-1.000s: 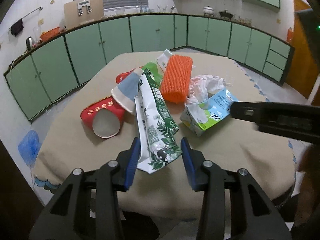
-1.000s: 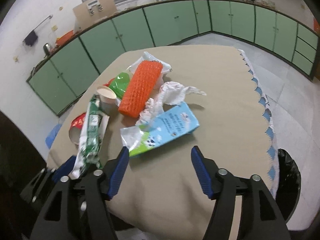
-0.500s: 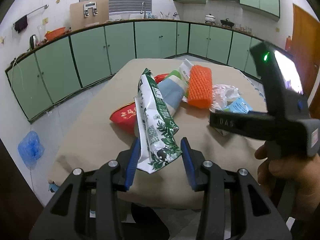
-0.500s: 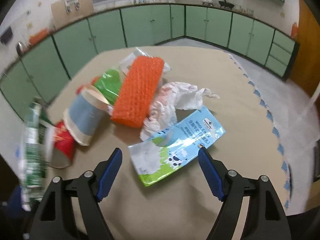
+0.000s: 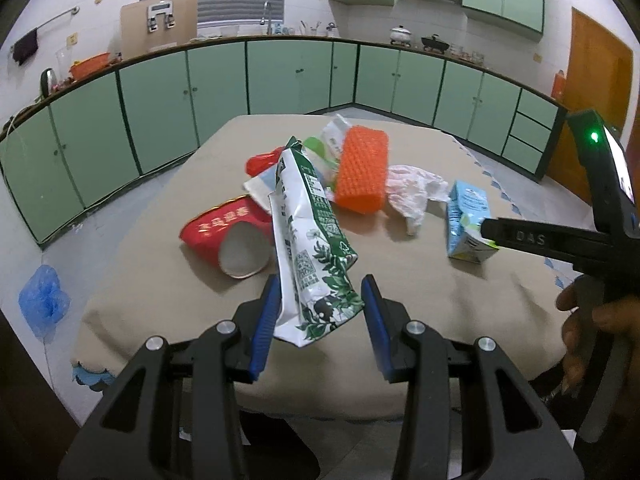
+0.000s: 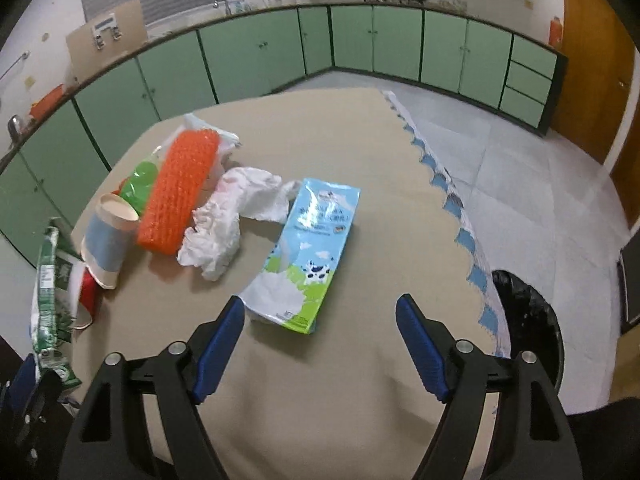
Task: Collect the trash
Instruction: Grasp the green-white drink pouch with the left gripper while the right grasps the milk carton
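The left gripper (image 5: pixel 320 312) holds a green-and-white carton (image 5: pixel 310 236) by its lower end, its blue fingers (image 5: pixel 265 320) pressed against the crumpled sides, so the carton stands tilted above the near edge of the tabletop (image 5: pixel 400 280). The right gripper (image 6: pixel 320 344) hangs with its fingers (image 6: pixel 218 350) spread wide and nothing between them, just short of a flattened blue milk carton (image 6: pixel 310 252) that lies on the cloth. Left of that carton sits crumpled white paper (image 6: pixel 228 220), touching it or nearly so; the view is too warped to be sure. Beyond lie an orange foam net (image 6: pixel 180 192), a blue paper cup (image 6: pixel 106 240) on its side and a red paper cup (image 5: pixel 228 234). A black-lined bin (image 6: pixel 528 320) stands on the floor beside the tabletop's right edge.
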`<state>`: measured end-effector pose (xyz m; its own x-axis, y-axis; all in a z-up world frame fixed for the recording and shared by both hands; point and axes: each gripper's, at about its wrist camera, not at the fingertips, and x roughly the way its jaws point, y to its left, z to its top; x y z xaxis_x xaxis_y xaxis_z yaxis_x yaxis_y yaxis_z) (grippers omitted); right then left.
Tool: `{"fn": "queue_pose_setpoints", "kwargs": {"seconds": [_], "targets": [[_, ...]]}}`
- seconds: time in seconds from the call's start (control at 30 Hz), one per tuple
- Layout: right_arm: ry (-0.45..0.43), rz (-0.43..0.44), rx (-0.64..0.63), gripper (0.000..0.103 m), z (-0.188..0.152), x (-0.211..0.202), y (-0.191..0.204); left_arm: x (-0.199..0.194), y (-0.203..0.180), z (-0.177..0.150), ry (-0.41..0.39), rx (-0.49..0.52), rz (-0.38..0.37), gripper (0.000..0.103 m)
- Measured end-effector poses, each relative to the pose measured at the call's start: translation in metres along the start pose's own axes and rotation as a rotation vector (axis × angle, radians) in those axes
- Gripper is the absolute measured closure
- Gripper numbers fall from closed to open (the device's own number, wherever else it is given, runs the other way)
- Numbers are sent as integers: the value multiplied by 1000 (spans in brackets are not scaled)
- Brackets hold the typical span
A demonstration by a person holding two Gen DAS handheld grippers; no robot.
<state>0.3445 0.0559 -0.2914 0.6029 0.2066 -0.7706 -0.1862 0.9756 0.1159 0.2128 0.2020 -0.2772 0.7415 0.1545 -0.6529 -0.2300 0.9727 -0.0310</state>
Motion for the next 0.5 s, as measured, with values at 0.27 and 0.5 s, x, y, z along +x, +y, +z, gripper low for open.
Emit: {"fn": "queue_pose_setpoints", "kwargs": {"seconds": [0.27,0.5], "targets": [[70,26,16,43,4,34,7,4,-14,1,7,28,-9,63],[68,57,4,59,1,18,0,10,-17,3,22,47,-13,63]]}}
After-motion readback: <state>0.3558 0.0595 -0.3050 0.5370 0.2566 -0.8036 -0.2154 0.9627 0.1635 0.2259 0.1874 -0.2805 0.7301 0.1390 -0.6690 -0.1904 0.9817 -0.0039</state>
